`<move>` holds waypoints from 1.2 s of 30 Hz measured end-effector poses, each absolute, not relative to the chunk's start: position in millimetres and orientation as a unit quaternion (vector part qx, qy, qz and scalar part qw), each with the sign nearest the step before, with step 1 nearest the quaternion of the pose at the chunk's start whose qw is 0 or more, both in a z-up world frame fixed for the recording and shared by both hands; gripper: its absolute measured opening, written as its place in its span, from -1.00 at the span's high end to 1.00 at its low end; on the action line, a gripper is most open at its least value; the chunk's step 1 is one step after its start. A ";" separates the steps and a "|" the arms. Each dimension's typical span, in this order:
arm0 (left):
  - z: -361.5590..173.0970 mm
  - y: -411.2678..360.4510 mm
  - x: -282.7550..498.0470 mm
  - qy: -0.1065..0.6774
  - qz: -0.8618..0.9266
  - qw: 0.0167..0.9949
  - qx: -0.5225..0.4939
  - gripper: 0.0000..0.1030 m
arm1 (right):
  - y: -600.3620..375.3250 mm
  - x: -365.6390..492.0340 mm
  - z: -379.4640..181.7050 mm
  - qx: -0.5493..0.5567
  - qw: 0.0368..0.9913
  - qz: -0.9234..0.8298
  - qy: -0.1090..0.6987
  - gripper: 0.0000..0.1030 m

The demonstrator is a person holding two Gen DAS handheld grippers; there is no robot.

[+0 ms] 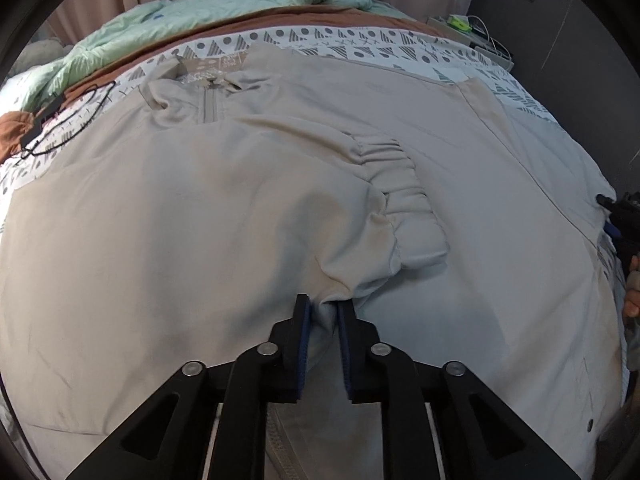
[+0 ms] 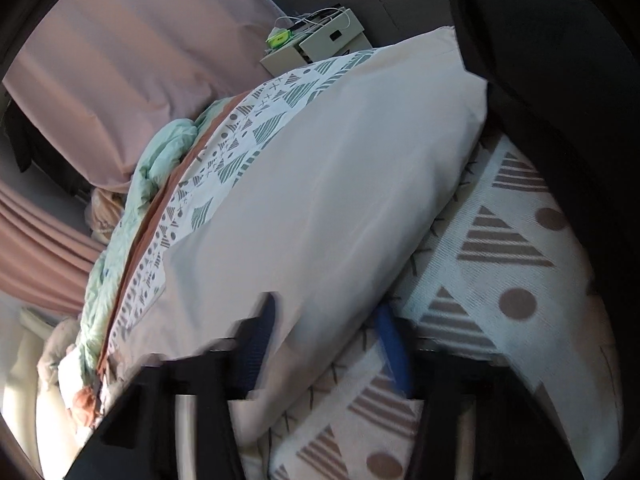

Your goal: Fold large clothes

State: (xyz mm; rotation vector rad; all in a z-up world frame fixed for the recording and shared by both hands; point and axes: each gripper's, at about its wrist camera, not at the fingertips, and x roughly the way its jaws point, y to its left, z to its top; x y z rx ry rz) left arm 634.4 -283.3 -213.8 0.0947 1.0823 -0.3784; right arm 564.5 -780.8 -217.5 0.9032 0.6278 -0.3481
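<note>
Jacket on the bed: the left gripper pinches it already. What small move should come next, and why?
Probably close the right gripper on the side edge of the jacket before any lift. The left gripper already pinches a fold of it, while the right one's blurred fingers seem to straddle the edge without pressing. Lifting on one grip would likely drag the cloth crooked.

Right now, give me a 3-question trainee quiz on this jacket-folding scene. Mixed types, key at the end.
1. True or false: the jacket lies on a bare wooden table.
2. The left gripper is: A) open, holding nothing; B) shut on a fold of jacket fabric; C) gripping a hanger.
3. Which part lies folded across the jacket's front, with its elastic cuff near the middle?
Key: 1 false, it lies on the patterned sheet; 2 B; 3 a sleeve.
</note>
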 end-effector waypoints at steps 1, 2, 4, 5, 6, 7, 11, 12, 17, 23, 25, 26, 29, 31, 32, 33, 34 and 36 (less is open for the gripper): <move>-212.6 -281.5 633.8 0.514 -0.185 0.837 0.039 0.27 | -781.4 565.9 -219.2 0.431 0.837 -0.160 0.298 0.83; -210.5 -279.2 631.4 0.514 -0.190 0.836 0.030 0.10 | -780.7 566.0 -219.1 0.433 0.837 -0.158 0.295 0.83; -204.4 -273.8 625.8 0.508 -0.194 0.839 0.012 -0.56 | -776.5 564.6 -211.7 0.422 0.847 -0.155 0.285 0.85; -200.4 -271.0 621.8 0.502 -0.193 0.843 0.006 -0.66 | -774.3 563.9 -206.1 0.416 0.852 -0.150 0.280 0.87; -196.8 -269.0 617.8 0.496 -0.193 0.847 0.003 -0.72 | -772.6 562.9 -200.0 0.414 0.857 -0.142 0.273 0.88; -193.4 -266.1 613.4 0.491 -0.193 0.849 0.001 -0.72 | -770.5 562.0 -192.8 0.413 0.860 -0.135 0.266 0.88; -181.3 -247.1 596.4 0.485 -0.180 0.856 -0.012 -0.72 | -754.2 564.7 -165.2 0.401 0.875 -0.104 0.251 0.89; -177.6 -240.4 591.9 0.483 -0.175 0.858 -0.016 -0.72 | -748.2 565.6 -158.9 0.396 0.879 -0.097 0.249 0.89; -159.5 -198.2 567.7 0.468 -0.145 0.870 -0.043 -0.72 | -705.9 567.8 -128.0 0.366 0.896 -0.051 0.247 0.89; -145.6 -150.9 542.0 0.456 -0.102 0.882 -0.063 -0.72 | -640.1 570.8 -118.3 0.318 0.906 0.005 0.278 0.89; -143.4 -136.0 534.8 0.453 -0.092 0.884 -0.074 -0.72 | -621.0 571.7 -120.9 0.306 0.905 0.020 0.296 0.89; -143.3 -130.0 531.9 0.451 -0.089 0.885 -0.078 -0.72 | -612.5 572.5 -123.1 0.303 0.903 0.027 0.305 0.89; -148.2 -113.3 527.7 0.443 -0.075 0.889 -0.090 -0.72 | -586.3 575.8 -136.1 0.290 0.895 0.042 0.338 0.89; -154.9 -104.5 530.1 0.447 -0.068 0.886 -0.103 -0.72 | -569.4 579.1 -146.0 0.267 0.892 0.047 0.362 0.89; -158.4 -101.3 532.6 0.451 -0.065 0.883 -0.111 -0.72 | -560.4 580.0 -150.0 0.255 0.890 0.047 0.374 0.89; -159.5 -97.8 533.6 0.455 -0.065 0.880 -0.119 -0.72 | -551.4 581.4 -153.2 0.249 0.887 0.048 0.386 0.88; -159.1 -95.2 534.1 0.454 -0.067 0.879 -0.125 -0.72 | -546.7 583.0 -157.1 0.248 0.883 0.051 0.396 0.81; -155.0 -93.7 533.4 0.445 -0.070 0.884 -0.123 -0.72 | -540.2 585.7 -163.8 0.249 0.874 0.047 0.415 0.71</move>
